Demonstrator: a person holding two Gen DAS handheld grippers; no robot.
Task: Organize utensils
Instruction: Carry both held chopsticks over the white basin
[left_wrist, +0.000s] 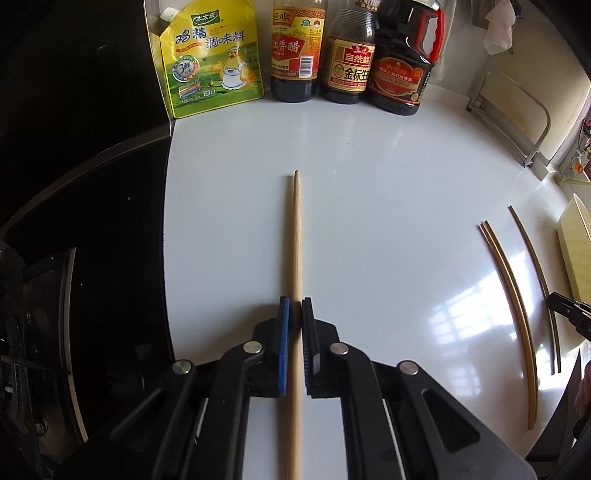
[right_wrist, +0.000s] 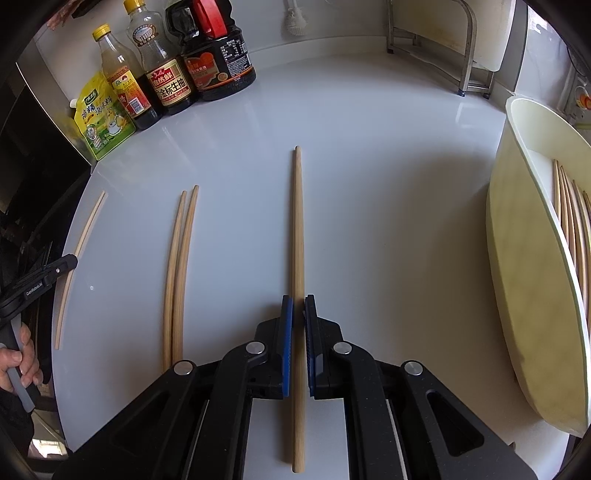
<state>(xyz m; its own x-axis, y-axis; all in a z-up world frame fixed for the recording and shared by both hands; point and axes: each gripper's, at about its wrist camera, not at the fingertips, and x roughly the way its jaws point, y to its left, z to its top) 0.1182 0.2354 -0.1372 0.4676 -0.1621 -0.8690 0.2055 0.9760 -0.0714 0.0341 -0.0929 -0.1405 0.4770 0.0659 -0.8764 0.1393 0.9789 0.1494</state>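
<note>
I am working over a glossy white countertop in a kitchen, with a black stovetop along its left edge. Against the far wall stand a yellow pouch of chicken seasoning, a vinegar bottle, a soy sauce bottle and a dark jug with a red handle.

On the left, my left gripper points down at the counter, its blue-padded jaws pressed together on a wooden chopstick that runs straight away from me between them. From the right wrist view, the person's hand on that gripper's handle shows at the left edge.

Toward the middle, two loose chopsticks lie side by side on the counter, touching along much of their length.

Further right, my right gripper is clamped on a second chopstick, also pointing away from me, its near end sticking out behind the jaws.

At the far right sits a pale cream oval tub, with several chopsticks already lying inside it. Behind it, a metal rack stands by the wall.
</note>
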